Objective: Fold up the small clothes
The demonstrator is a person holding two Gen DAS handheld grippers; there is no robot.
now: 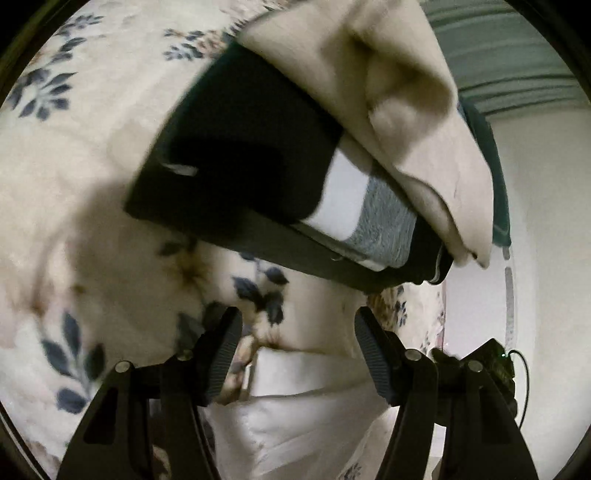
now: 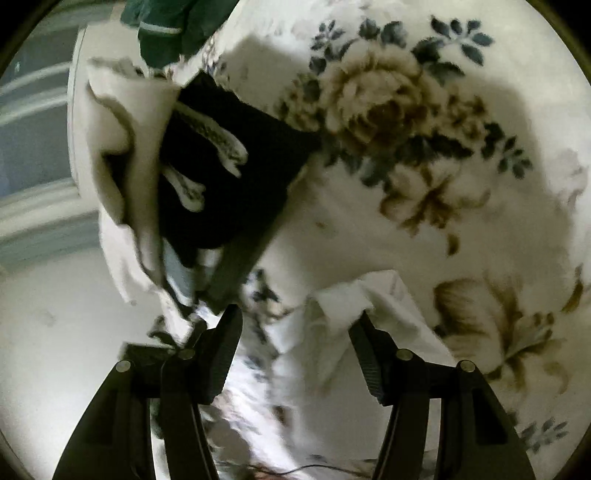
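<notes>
Between my left gripper's (image 1: pixel 297 354) spread fingers lies a white garment (image 1: pixel 295 417), near and centred. My right gripper (image 2: pixel 295 354), also spread and holding nothing, has its crumpled white edge (image 2: pixel 343 306) just ahead, slightly right. Farther off on the floral blanket (image 1: pixel 74 166) sits the folded stack (image 1: pixel 280 177), running left-near to right-far.

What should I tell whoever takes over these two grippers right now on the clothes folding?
Left gripper: open, empty, over a white garment on the floral blanket.
Right gripper: open, empty, at the edge of the same white garment.
Stack of folded clothes: black piece, grey-and-white piece, beige piece on top, at the blanket's far side.
Done: apparently that stack.
Left: fold the white garment; a dark green garment lies behind the stack, state unclear.
</notes>
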